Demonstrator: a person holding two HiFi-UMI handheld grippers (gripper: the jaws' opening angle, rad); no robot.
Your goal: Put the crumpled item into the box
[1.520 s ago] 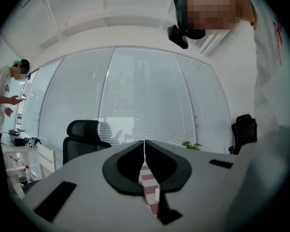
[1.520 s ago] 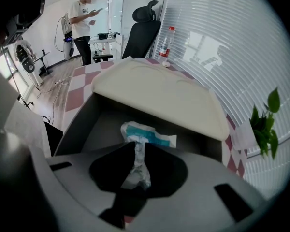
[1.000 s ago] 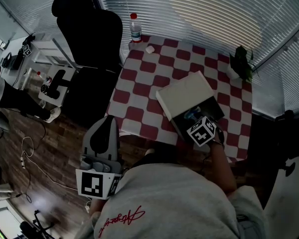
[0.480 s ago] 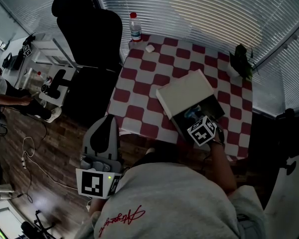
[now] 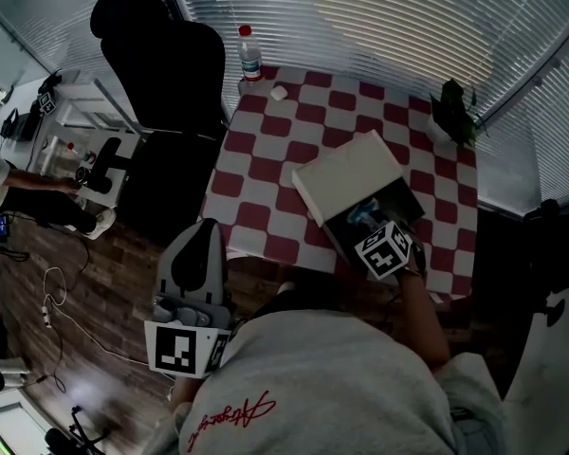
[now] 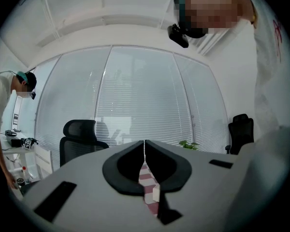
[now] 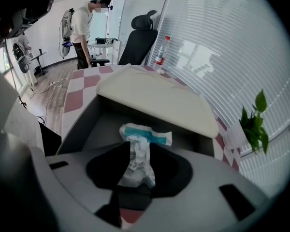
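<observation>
As jaws part, crumpled item [image 7: 137,161] sits in box [image 7: 94,124]

With its jaws just opened wide, the right gripper [image 7: 135,151] straddles the white, teal-banded wad inside the box. The wad could catch on a jaw and be dragged out as the gripper withdraws. The left gripper [image 6: 145,149], well away from the box, has its jaws together.

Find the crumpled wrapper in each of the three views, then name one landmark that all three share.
Head view: the crumpled wrapper is right of centre, inside the open dark box.
Left gripper view: not in it.
Right gripper view: low centre, inside the same box.
Shared landmark: the potted plant, seen small at mid-right and at the right edge.
</observation>
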